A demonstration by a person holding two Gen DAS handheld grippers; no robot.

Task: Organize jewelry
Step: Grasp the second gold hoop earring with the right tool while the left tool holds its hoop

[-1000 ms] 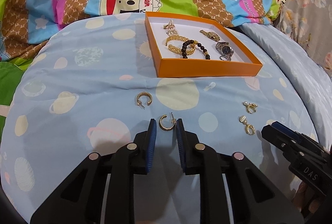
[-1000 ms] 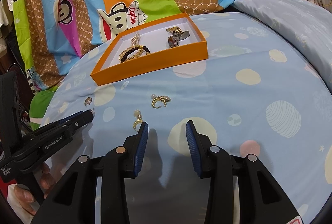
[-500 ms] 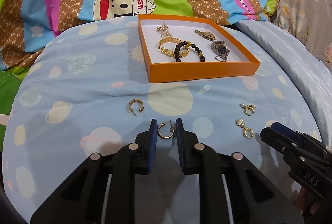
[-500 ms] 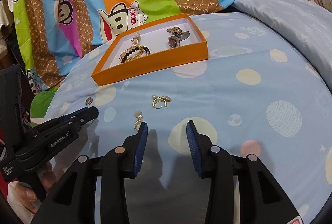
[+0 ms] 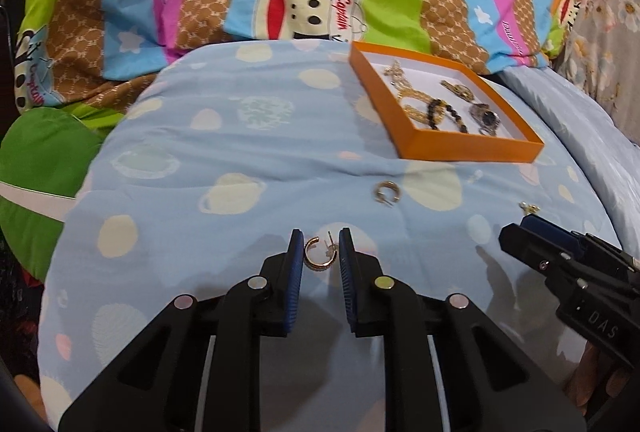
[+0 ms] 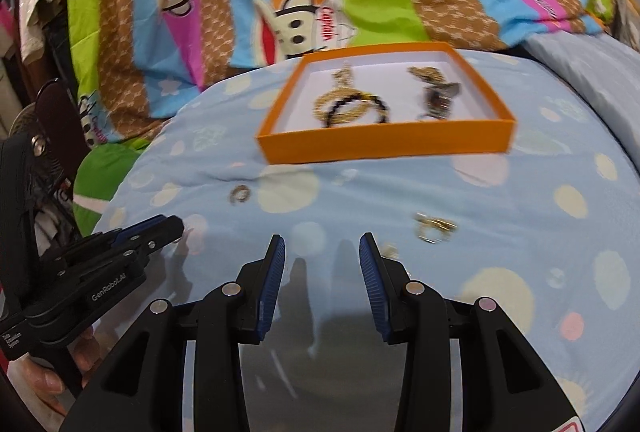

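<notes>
Left gripper (image 5: pixel 319 252) brackets the gold hoop earring (image 5: pixel 319 256) on the blue bedspread (image 5: pixel 240 168), pads close, contact unclear; hoop could tilt or slip out. Second hoop (image 5: pixel 385 191) lies loose mid-bed. Right gripper (image 6: pixel 322 260) spread, empty; orange tray (image 5: pixel 468 146) far right.

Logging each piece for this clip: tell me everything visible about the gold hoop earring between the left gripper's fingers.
The hoop earring is a small open gold C-hoop, metallic, with a textured lower band and a thin post sticking up at its right end. It sits between the blue pads of the left gripper, which look closed against its sides, above the blue planet-print bedspread. Whether it still touches the fabric is unclear.
</notes>
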